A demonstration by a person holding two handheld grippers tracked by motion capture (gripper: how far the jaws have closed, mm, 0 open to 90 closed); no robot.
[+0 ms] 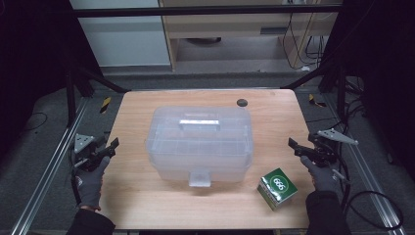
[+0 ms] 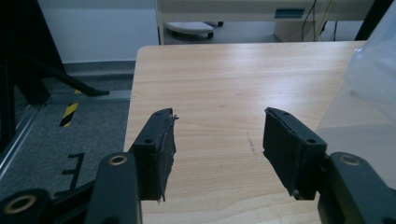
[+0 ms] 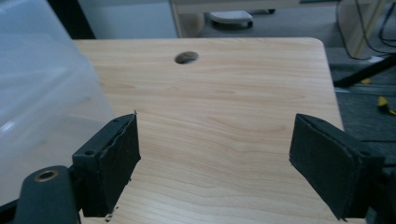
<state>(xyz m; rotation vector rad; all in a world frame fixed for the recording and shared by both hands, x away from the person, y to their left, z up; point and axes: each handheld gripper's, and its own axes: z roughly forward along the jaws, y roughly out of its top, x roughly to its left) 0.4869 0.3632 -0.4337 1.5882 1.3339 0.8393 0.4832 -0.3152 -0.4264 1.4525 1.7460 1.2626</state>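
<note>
Translucent white plastic storage box with lid, top handle and front latch sits mid-surface in the high view; contents can't be made out through the cloudy walls. In the left gripper view the box is cut off at the right edge, just a pale blur; in the right gripper view it is cut off at the left edge, also blurred. Small green cardboard carton with white print lies near the front right corner, print too small to read. Back of the room and both sides are dark, hard to read.

Light wooden surface has rounded corners, a round dark cable hole near its back edge behind the box. Bare wood either side of the box, and in front of it on the left; the carton takes up part of the front right.

Left tongs hover at the left edge of the surface, spread wide, nothing between them, well apart from the box, which is to their right. Right tongs hover at the right edge, also spread and empty; box is to their left, apart, and the carton sits nearer the person, below that gloved hand's level.
</note>
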